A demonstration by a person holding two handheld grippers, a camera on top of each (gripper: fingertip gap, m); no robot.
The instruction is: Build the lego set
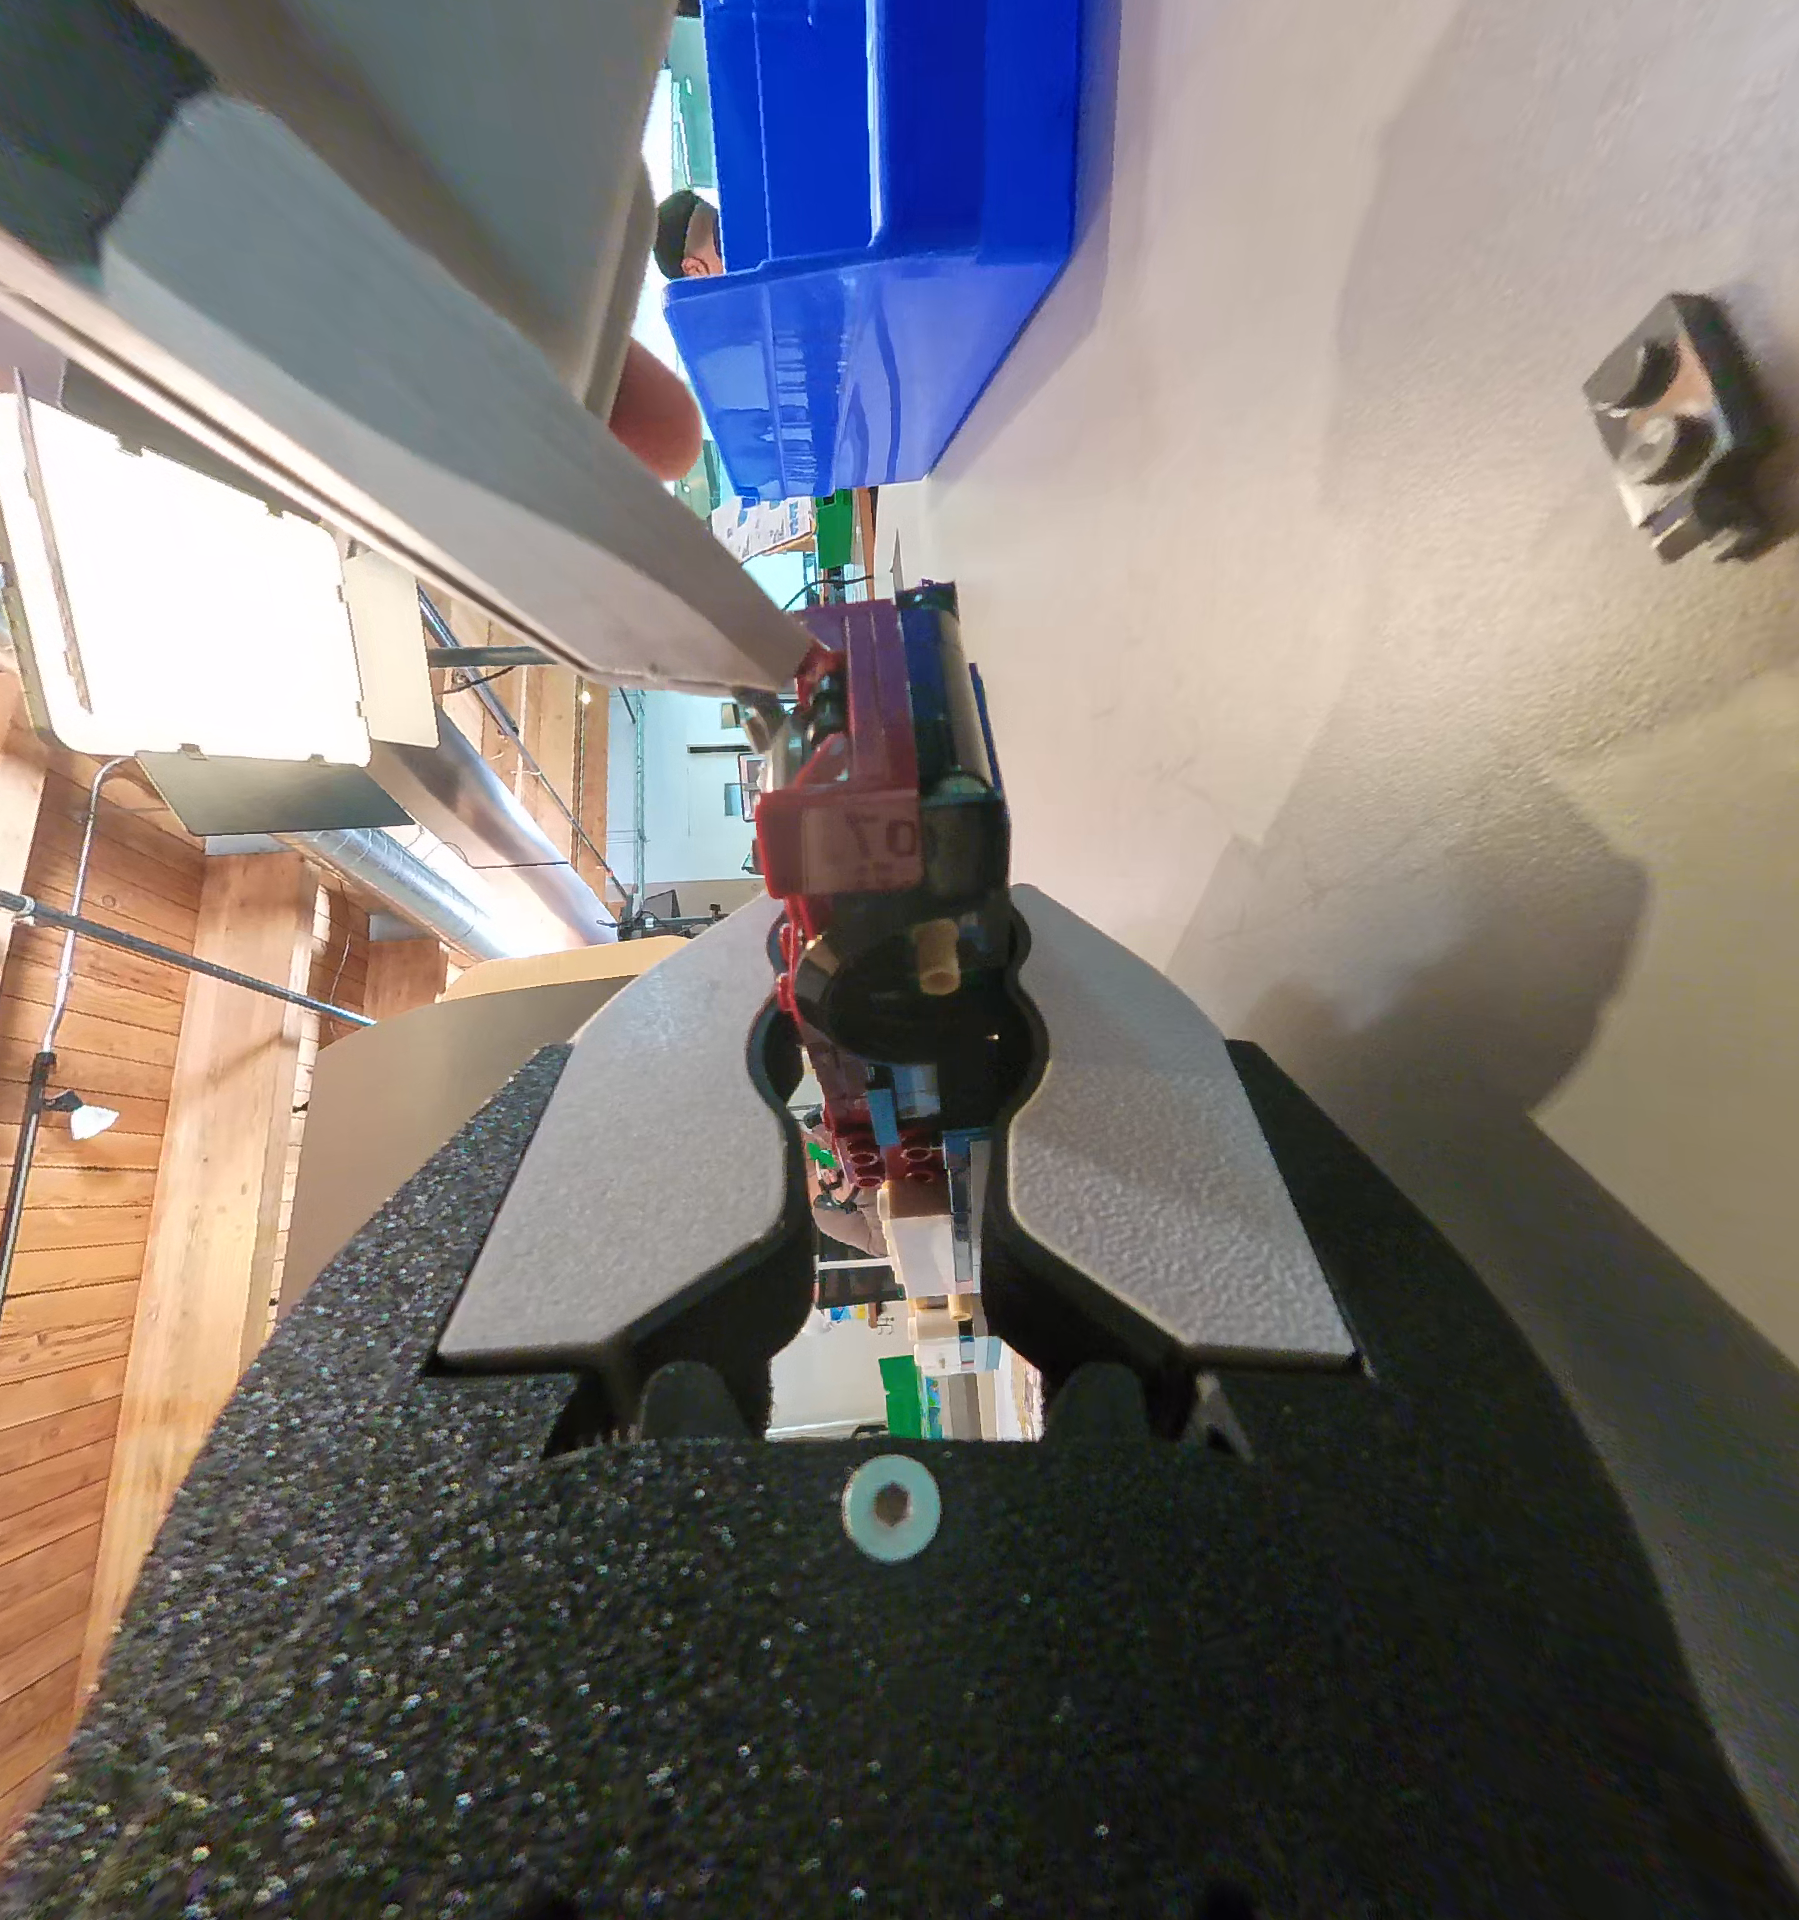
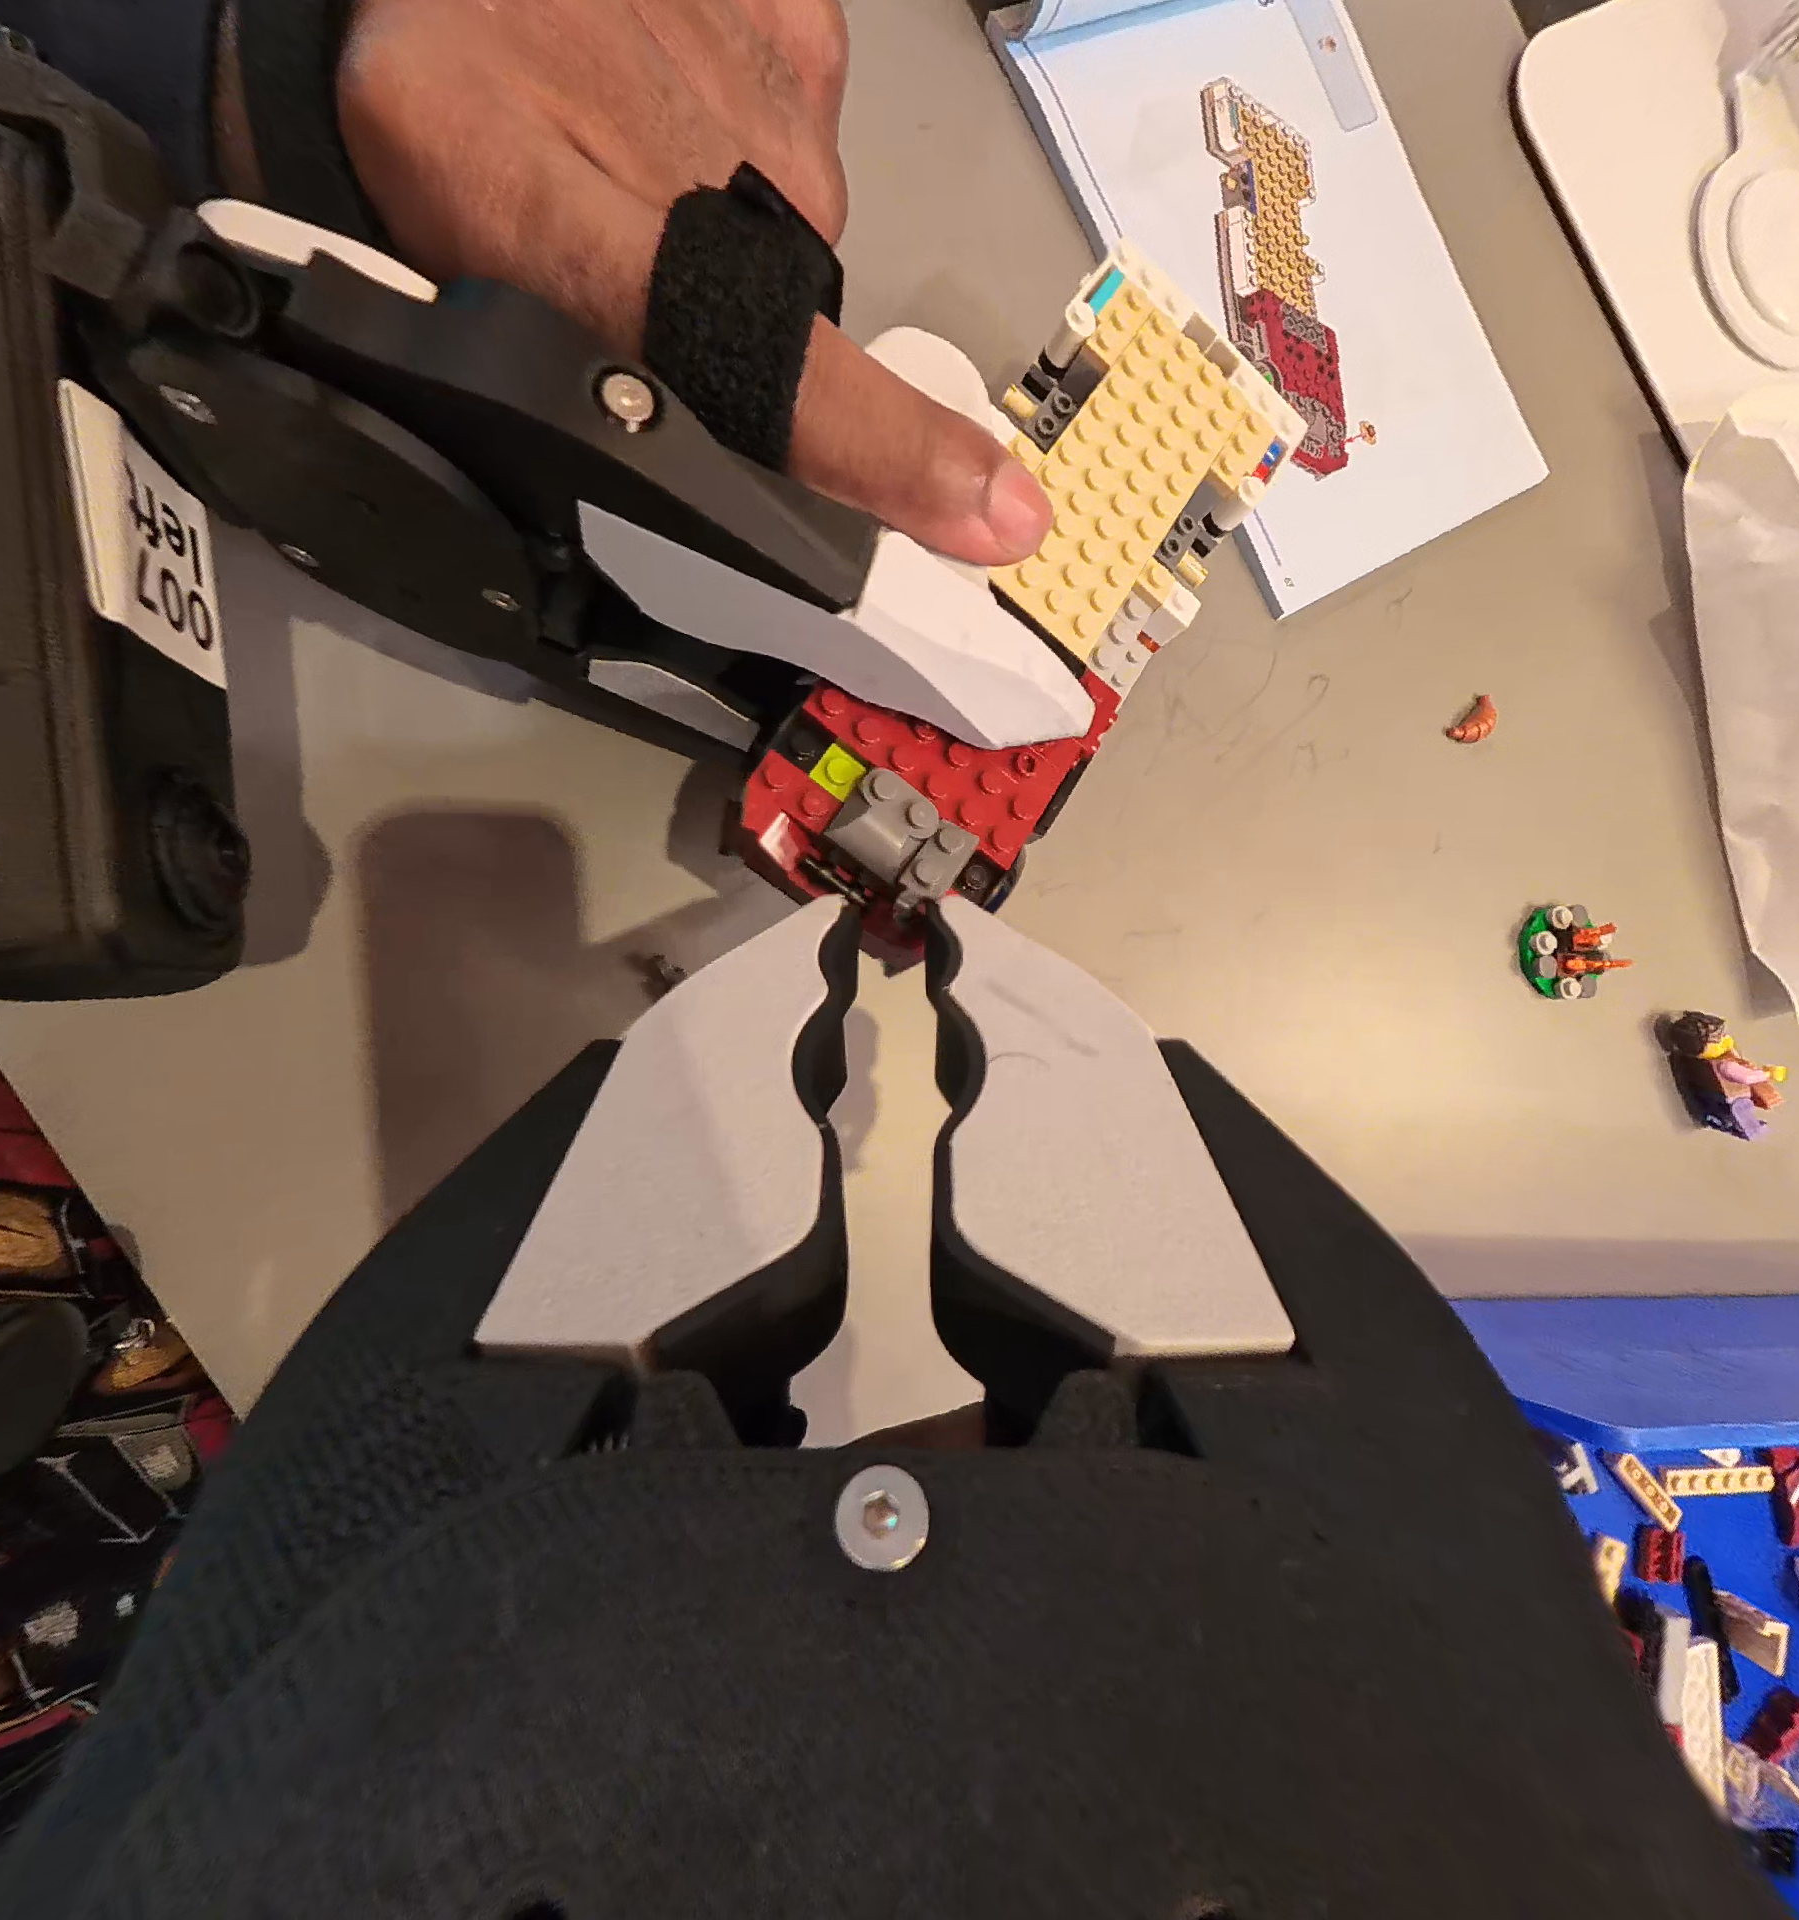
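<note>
A brick model (image 2: 1113,488) with a tan studded deck and a dark red end (image 2: 936,758) hangs over the grey table (image 2: 1290,831). My left gripper (image 1: 895,935) is shut on its middle, and its white fingers (image 2: 978,665) clamp the red part, with a person's hand on that tool. In the left wrist view the model (image 1: 874,790) runs away from me on edge. My right gripper (image 2: 884,920) meets the model's red end, its fingertips closed on a dark red part beside a grey piece (image 2: 890,831). One right finger (image 1: 562,540) reaches that end in the left wrist view.
A blue bin (image 2: 1653,1351) of several loose pieces sits at lower right and shows in the left wrist view (image 1: 874,312). A booklet (image 2: 1290,260), a minifigure (image 2: 1721,1081), a green round piece (image 2: 1565,951), a white bag (image 2: 1778,675) and a dark grey brick (image 1: 1684,436) lie on the table. One gripper's finger ends stand about 6 centimeters off the other's.
</note>
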